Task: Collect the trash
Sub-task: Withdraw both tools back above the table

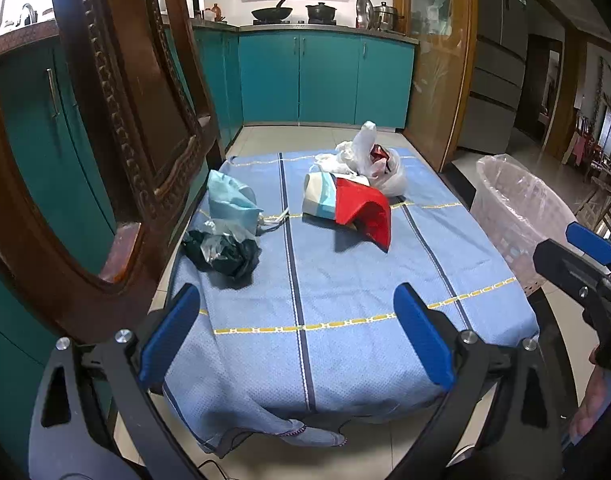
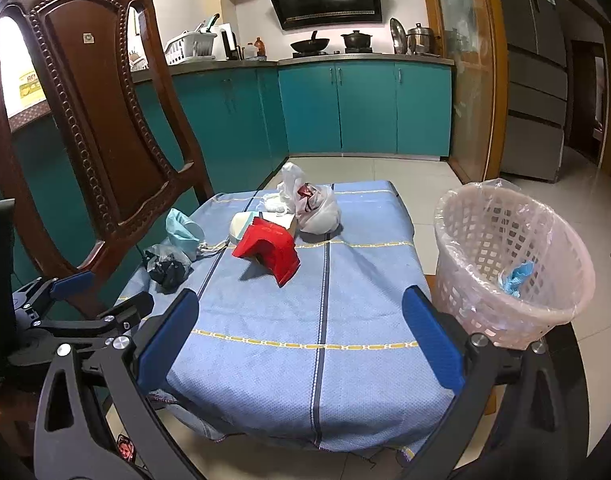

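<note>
Trash is seen scattered on a small table covered by a light blue cloth with dark and yellow stripes (image 1: 345, 280). Near the cloth's left edge a crumpled black plastic bag (image 1: 225, 254) is found, touching a wad of clear film and a crumpled pale blue face mask (image 1: 231, 200) just behind it. Toward the middle, a red folded paper carton (image 1: 365, 212) is lying against a white and blue package (image 1: 317, 196). Behind these, a white translucent plastic bag (image 1: 379, 162) holding red scraps is noted, its top sticking upward.

A pale pink perforated plastic basket lined with a clear bag (image 2: 505, 256) is standing on the floor just beside the table's right edge; a blue crumpled item (image 2: 517, 276) is visible inside it.

The left gripper (image 1: 297, 336) is held above the near end of the cloth, jaws spread wide, nothing between the blue pads. The right gripper (image 2: 301, 344) is likewise held over the near end, jaws wide and empty.

A carved dark wooden chair (image 2: 97, 120) is standing at the table's left side. Teal cabinets (image 2: 365, 108) are lining the far wall.
</note>
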`<state>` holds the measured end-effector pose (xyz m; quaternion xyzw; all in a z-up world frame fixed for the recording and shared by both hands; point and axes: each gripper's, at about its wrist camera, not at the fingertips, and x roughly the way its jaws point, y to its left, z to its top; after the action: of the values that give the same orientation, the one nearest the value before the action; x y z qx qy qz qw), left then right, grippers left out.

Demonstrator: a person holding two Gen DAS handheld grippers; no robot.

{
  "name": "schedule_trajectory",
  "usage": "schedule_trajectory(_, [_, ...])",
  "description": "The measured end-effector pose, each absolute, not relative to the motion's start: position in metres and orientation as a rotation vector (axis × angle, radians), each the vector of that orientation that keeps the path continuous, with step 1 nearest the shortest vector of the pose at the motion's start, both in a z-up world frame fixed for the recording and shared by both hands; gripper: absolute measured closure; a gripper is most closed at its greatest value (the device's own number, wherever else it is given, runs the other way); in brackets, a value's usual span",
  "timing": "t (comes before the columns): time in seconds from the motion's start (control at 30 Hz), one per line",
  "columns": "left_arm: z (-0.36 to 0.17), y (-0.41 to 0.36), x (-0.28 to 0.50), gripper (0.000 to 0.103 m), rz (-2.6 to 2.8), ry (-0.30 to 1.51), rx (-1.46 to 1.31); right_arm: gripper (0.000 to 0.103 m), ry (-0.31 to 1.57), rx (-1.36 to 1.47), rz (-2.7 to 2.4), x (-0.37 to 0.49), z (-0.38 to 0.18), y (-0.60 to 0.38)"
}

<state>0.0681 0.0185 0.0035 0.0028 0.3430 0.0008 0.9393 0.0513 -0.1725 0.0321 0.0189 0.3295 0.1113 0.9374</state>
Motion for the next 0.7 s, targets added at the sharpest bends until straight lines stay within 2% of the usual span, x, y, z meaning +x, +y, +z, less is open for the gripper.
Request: schedule_trajectory(0.7, [0.0016, 0.0174, 0.0683, 0.006, -0.001, 0.706, 0.005, 0.004, 0.680, 0.040, 0.229, 0.0514, 0.0308, -0.1730])
